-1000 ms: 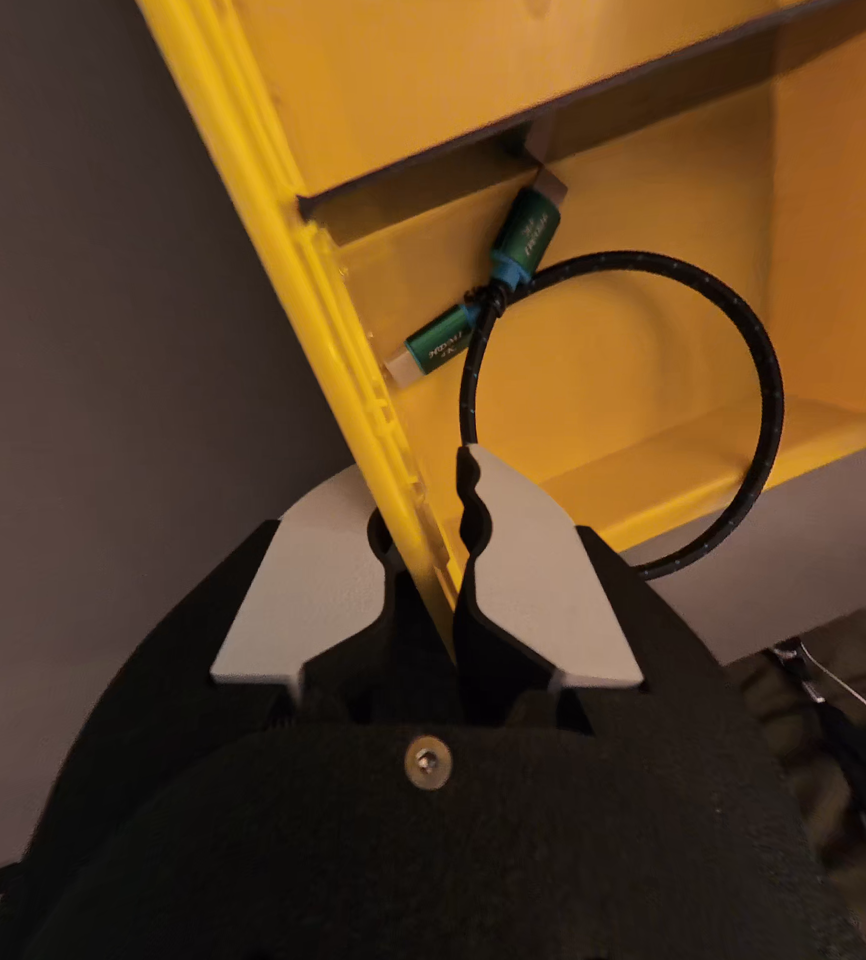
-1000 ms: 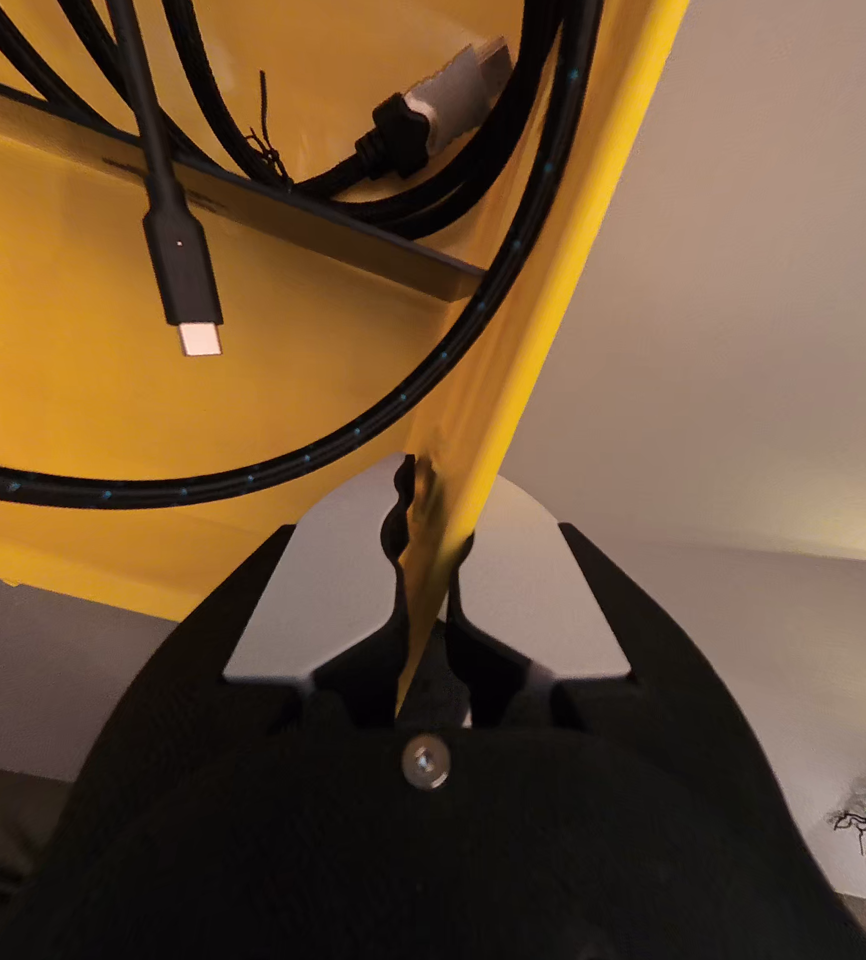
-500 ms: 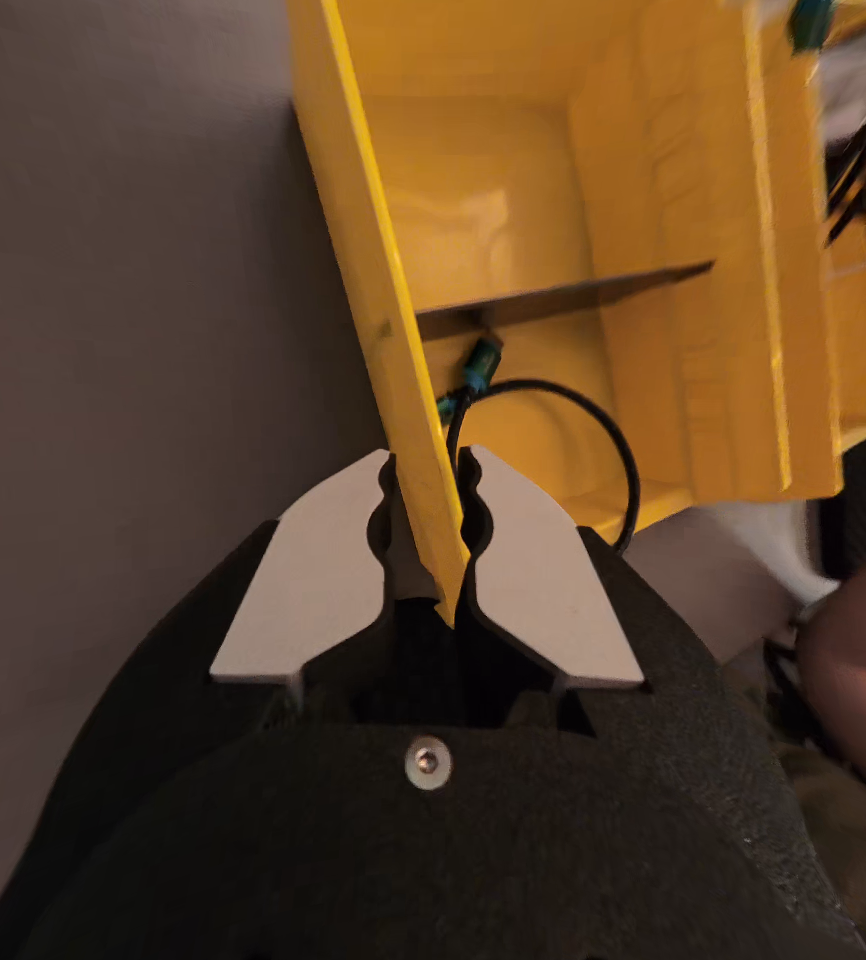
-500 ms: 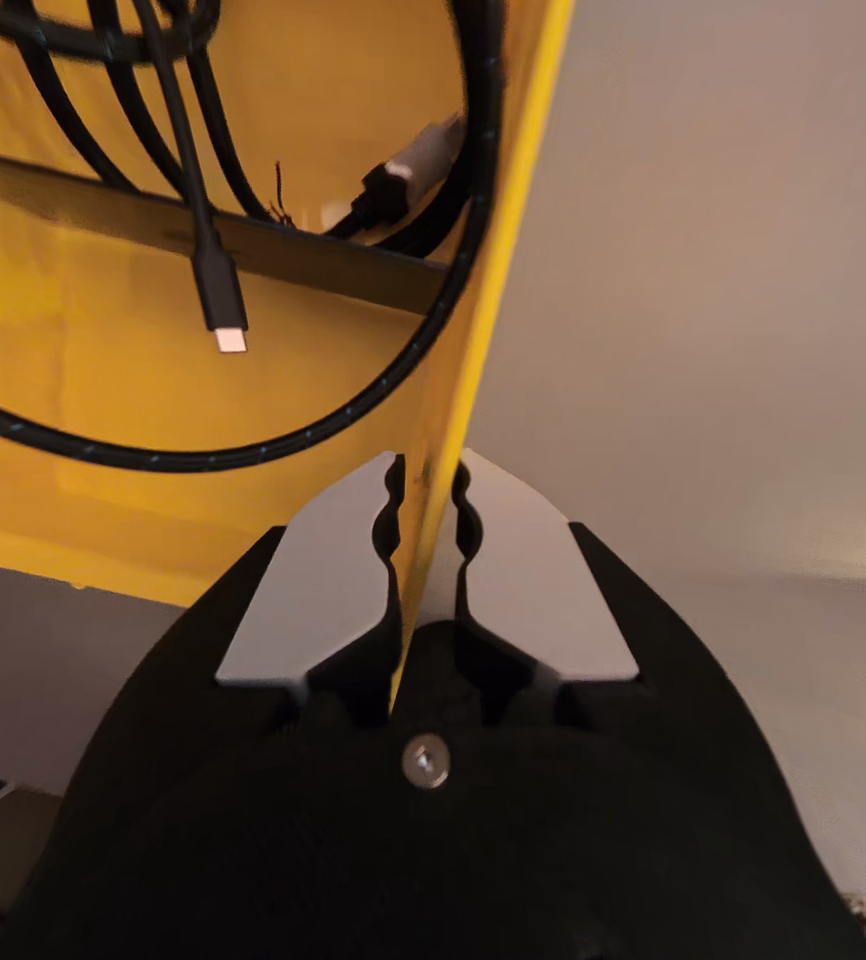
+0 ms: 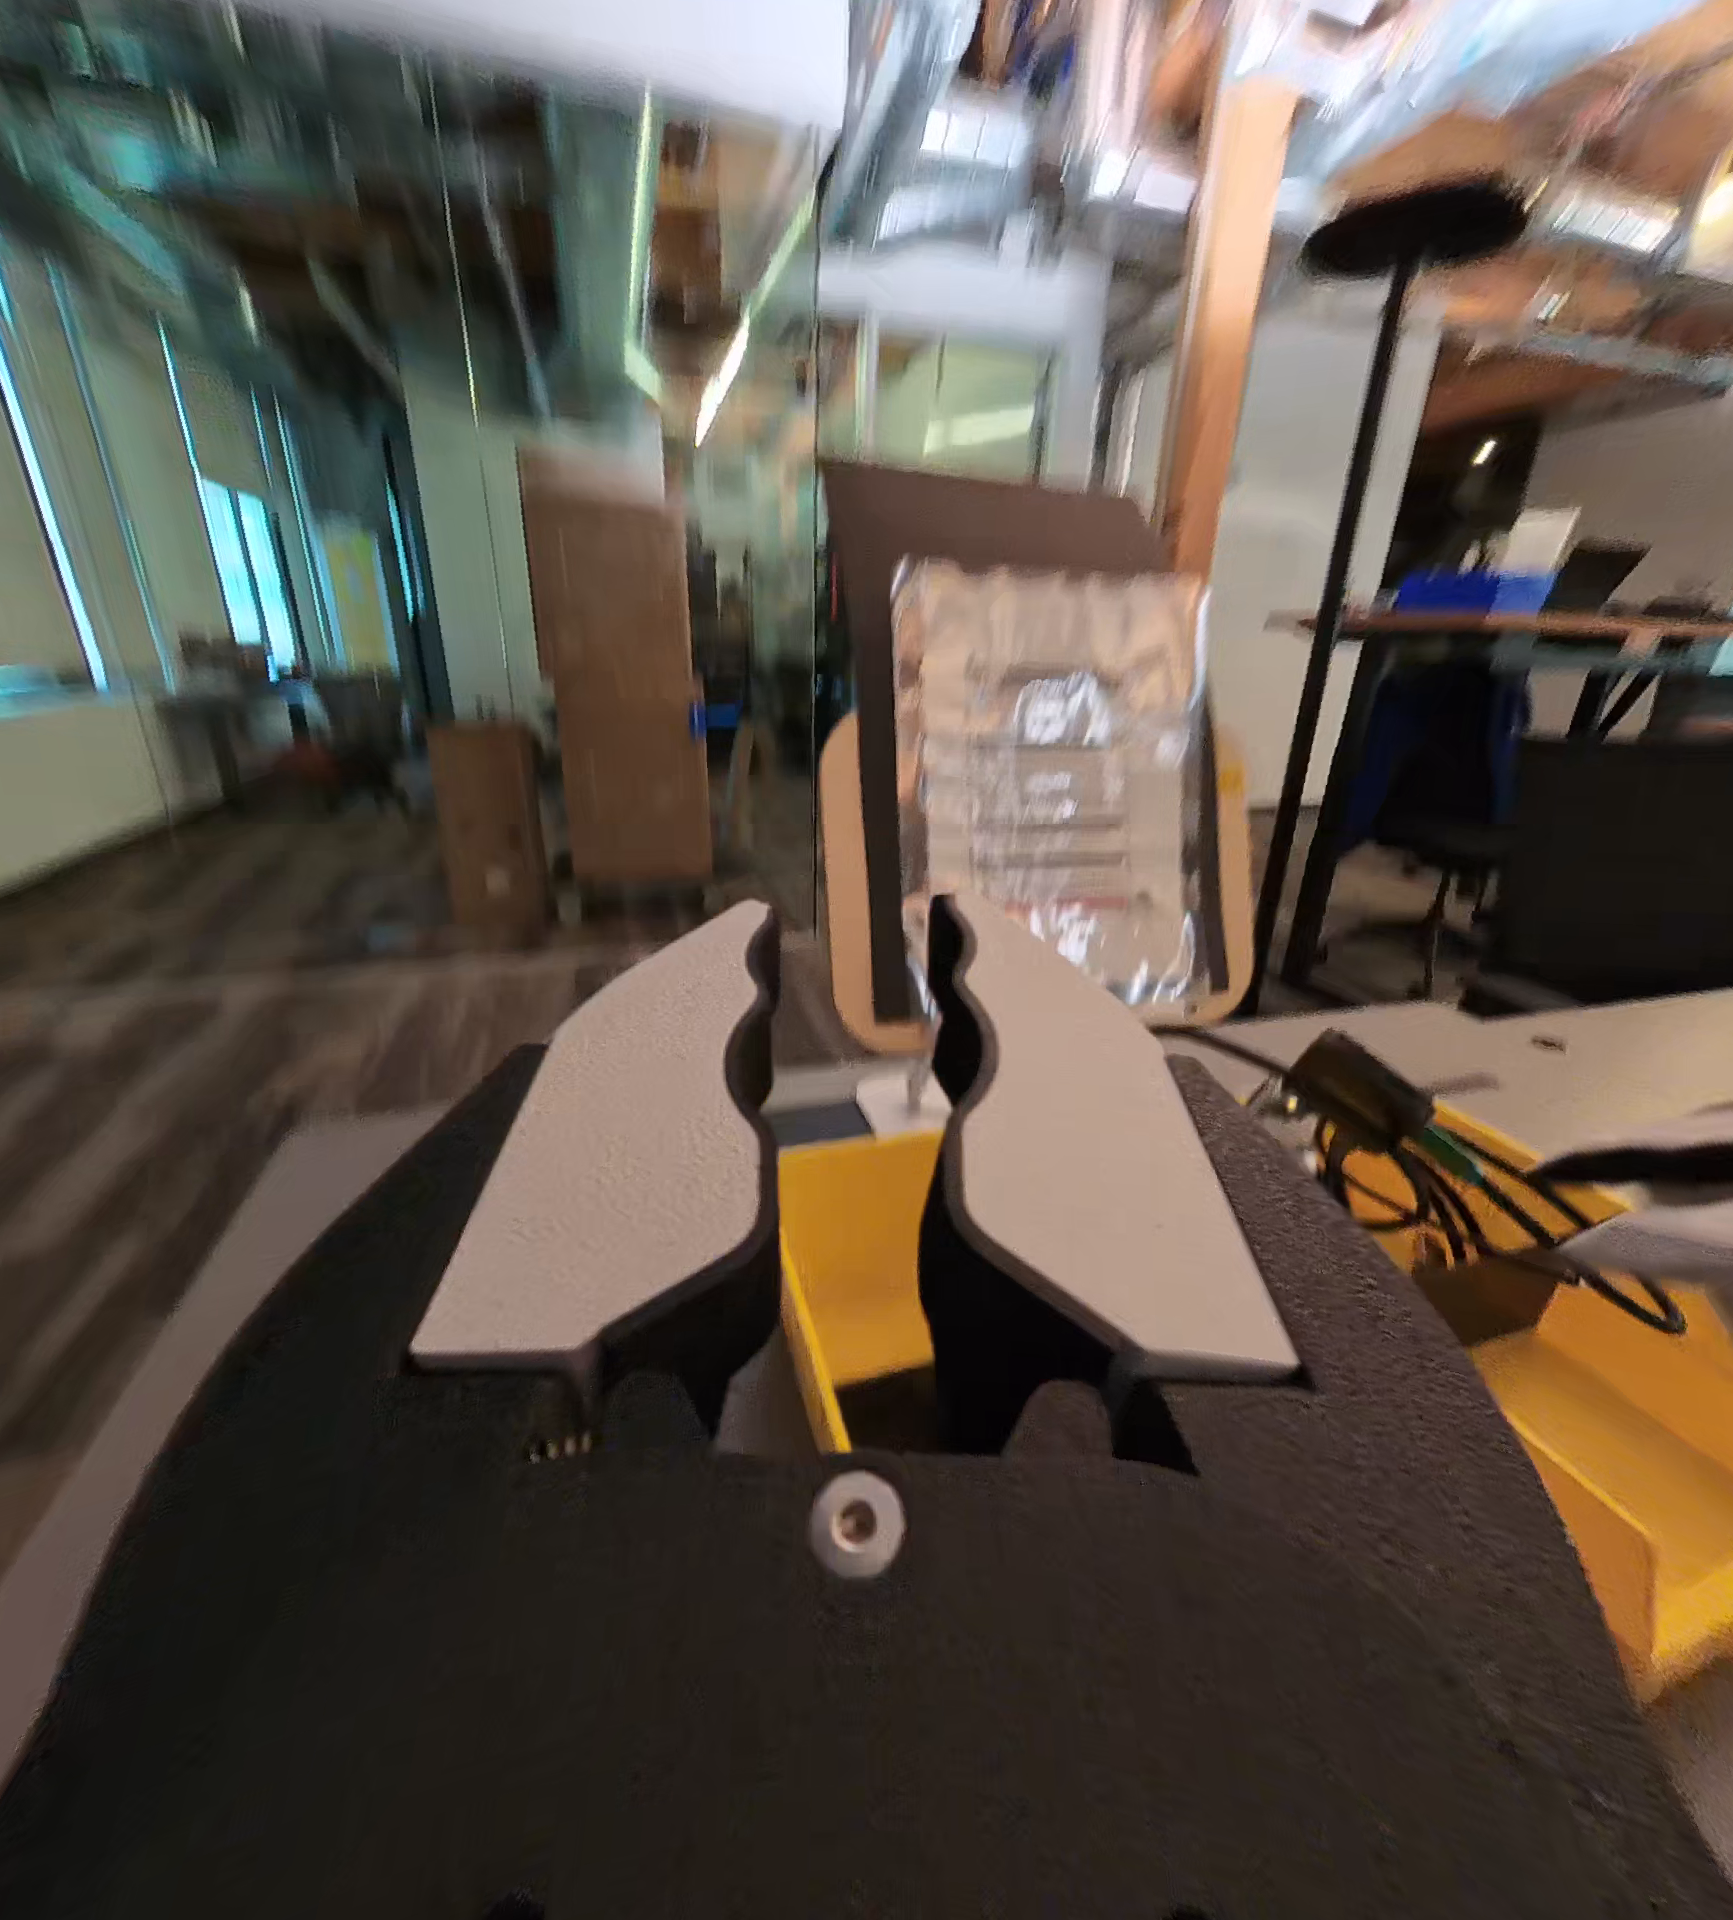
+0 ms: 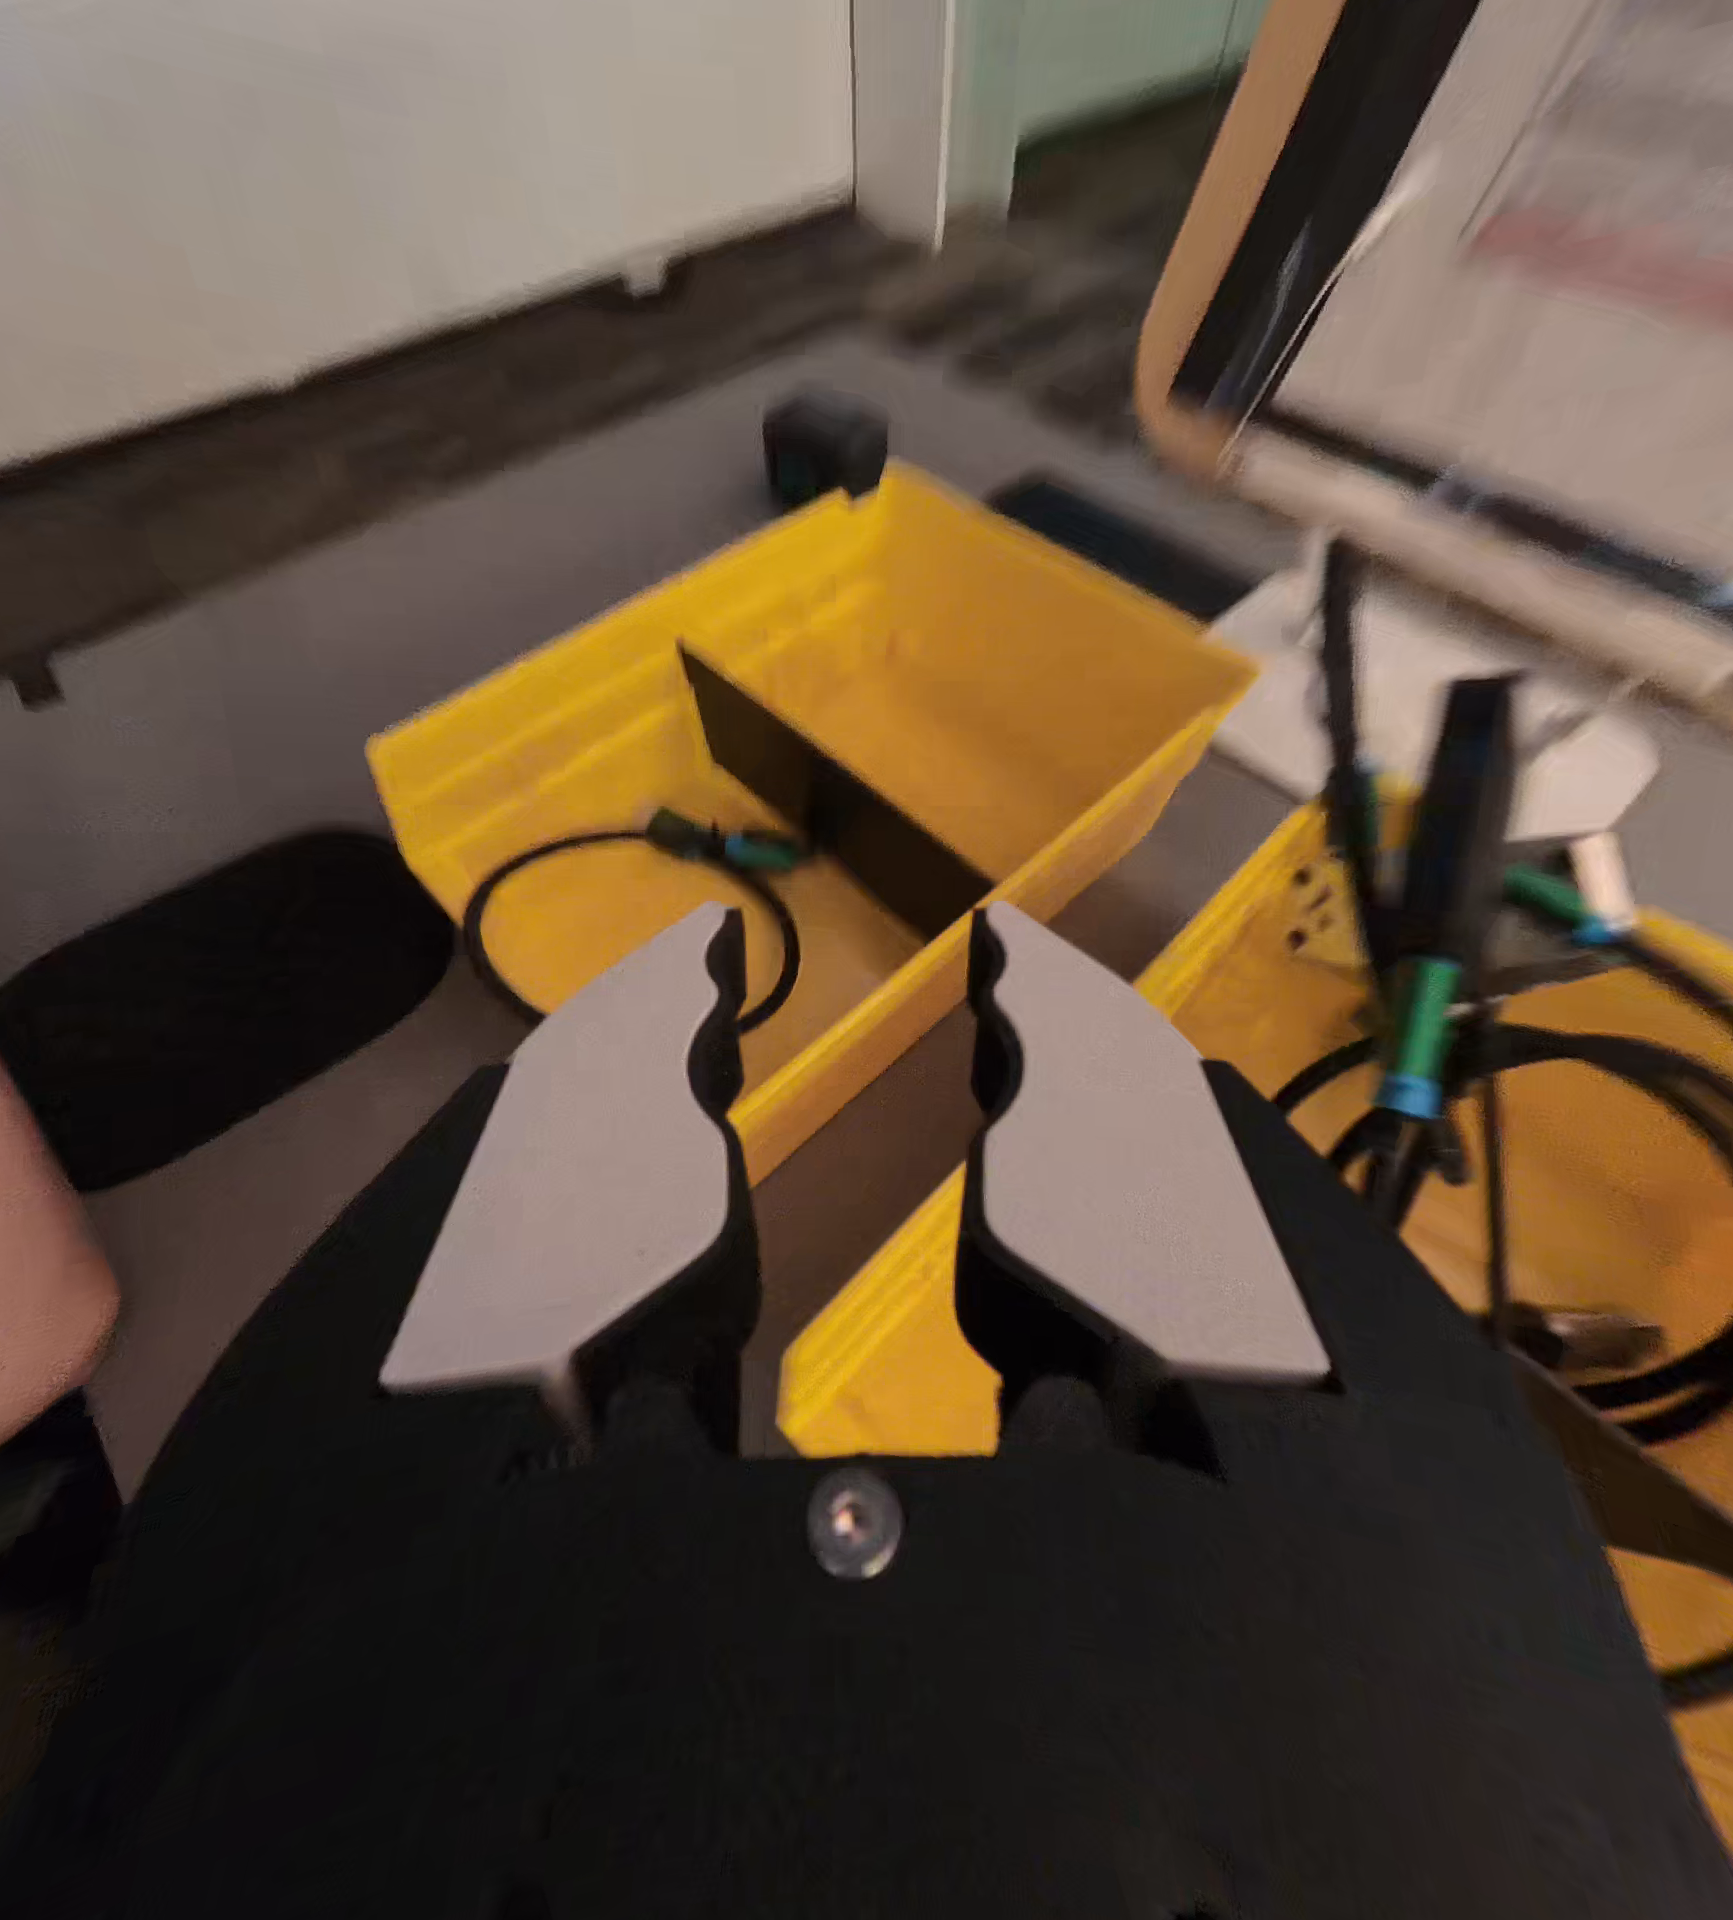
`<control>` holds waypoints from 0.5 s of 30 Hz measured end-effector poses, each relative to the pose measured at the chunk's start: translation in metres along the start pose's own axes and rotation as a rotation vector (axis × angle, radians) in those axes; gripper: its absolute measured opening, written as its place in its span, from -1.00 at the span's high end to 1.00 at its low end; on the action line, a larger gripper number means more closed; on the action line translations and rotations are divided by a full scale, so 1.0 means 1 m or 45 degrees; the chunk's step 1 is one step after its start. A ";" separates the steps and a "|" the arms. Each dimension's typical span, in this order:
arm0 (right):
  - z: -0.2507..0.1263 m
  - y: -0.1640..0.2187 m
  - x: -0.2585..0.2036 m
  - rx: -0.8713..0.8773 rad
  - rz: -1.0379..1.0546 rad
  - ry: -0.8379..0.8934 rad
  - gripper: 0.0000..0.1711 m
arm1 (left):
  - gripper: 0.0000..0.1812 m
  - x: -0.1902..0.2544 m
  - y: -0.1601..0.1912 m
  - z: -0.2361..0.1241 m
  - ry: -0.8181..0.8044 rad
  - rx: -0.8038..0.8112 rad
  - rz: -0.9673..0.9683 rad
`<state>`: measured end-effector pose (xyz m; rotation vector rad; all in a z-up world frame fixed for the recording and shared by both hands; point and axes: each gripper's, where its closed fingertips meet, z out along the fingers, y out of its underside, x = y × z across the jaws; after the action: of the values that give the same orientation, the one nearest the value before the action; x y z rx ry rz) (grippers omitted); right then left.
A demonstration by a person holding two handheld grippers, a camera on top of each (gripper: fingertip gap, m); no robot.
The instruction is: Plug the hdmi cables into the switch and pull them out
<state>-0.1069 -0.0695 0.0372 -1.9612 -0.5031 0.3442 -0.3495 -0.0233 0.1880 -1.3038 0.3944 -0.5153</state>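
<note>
Grippers, left (image 5: 849, 940) and right (image 6: 854, 940), now gape empty, having let go the yellow bins' (image 6: 955, 940) walls.

Both grippers have let go of the yellow bins they clamped by the wall a second ago. The left gripper (image 5: 849, 920), jaws now parted, has swung up level, its bin (image 5: 846, 1273) now below the fingers on the grey table (image 6: 218, 665). The right gripper (image 6: 854, 930) has likewise opened and pulled back above the table; the divided bin (image 6: 488, 748) with a short coiled HDMI cable (image 6: 633, 862) now sits ahead, the cable-filled bin (image 6: 1246, 935) to its right.
</note>
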 end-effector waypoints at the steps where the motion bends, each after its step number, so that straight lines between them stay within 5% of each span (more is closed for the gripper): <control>1: 0.017 0.010 0.000 -0.091 0.000 -0.003 0.49 | 0.68 0.004 -0.006 -0.003 0.002 0.046 0.032; 6: 0.060 0.036 0.019 -0.397 0.035 0.114 0.36 | 0.37 -0.002 0.000 0.000 -0.114 -0.036 0.140; 15: 0.094 0.071 0.045 -0.765 0.103 0.338 0.46 | 0.41 -0.001 0.004 0.008 -0.100 -0.050 0.160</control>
<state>-0.0966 -0.0004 -0.0677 -2.5667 -0.3789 -0.0321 -0.3454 -0.0154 0.1855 -1.3239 0.4199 -0.3514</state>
